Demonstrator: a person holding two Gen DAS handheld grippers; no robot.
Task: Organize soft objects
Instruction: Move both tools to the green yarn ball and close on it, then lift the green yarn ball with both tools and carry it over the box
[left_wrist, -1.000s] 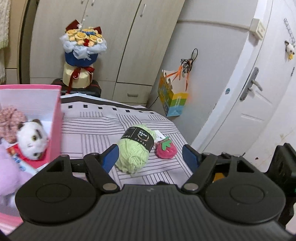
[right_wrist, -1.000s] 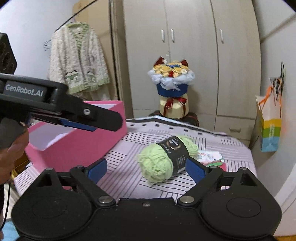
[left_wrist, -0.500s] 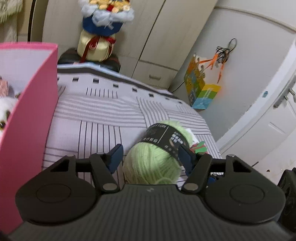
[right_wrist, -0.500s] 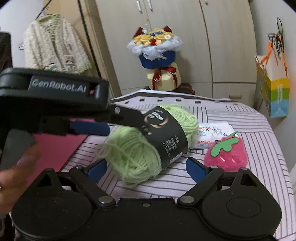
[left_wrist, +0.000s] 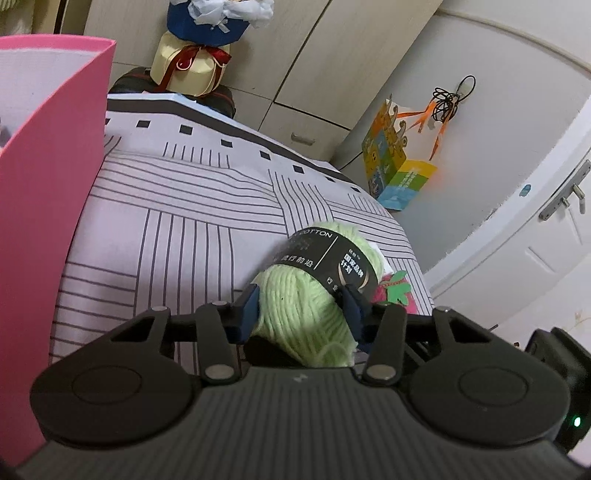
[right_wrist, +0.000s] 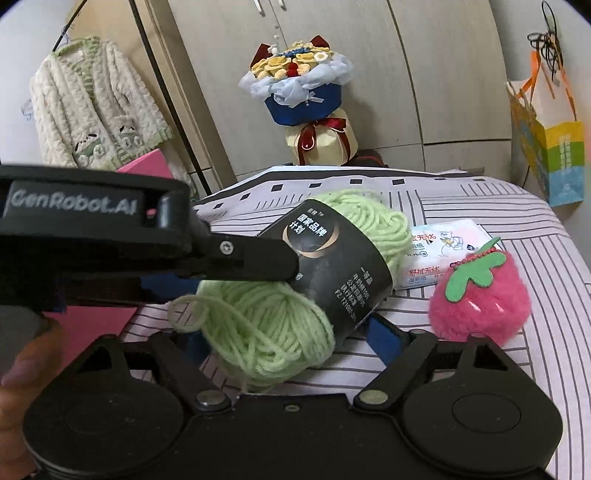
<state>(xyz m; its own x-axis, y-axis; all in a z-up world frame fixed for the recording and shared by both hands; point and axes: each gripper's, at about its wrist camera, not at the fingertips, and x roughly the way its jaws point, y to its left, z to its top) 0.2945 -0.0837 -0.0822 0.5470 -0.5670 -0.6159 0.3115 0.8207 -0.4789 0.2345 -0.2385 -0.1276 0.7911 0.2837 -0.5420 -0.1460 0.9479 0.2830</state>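
A light green yarn ball (left_wrist: 306, 302) with a black label lies on the striped bedspread (left_wrist: 166, 229). My left gripper (left_wrist: 301, 310) has it between its blue pads (left_wrist: 249, 306); the jaws are closing and both pads press its sides. In the right wrist view the left gripper (right_wrist: 280, 269) reaches in from the left onto the yarn ball (right_wrist: 280, 314). My right gripper (right_wrist: 291, 339) straddles the same ball from the near side, its jaws wide and closing; one pad (right_wrist: 384, 336) shows, the other is mostly hidden. A pink strawberry plush (right_wrist: 480, 295) sits to the right.
A tall pink box (left_wrist: 44, 206) stands at the left. A tissue pack (right_wrist: 439, 251) lies behind the strawberry. A flower bouquet (right_wrist: 299, 88) stands beyond the bed by the wardrobe, a paper bag (right_wrist: 546, 147) hangs at the right, and a hand (right_wrist: 22, 369) holds the left gripper.
Both grippers have come down and forward onto the yarn ball. The left jaws have narrowed from wide apart to pressing its sides; the right jaws have narrowed a little around it.
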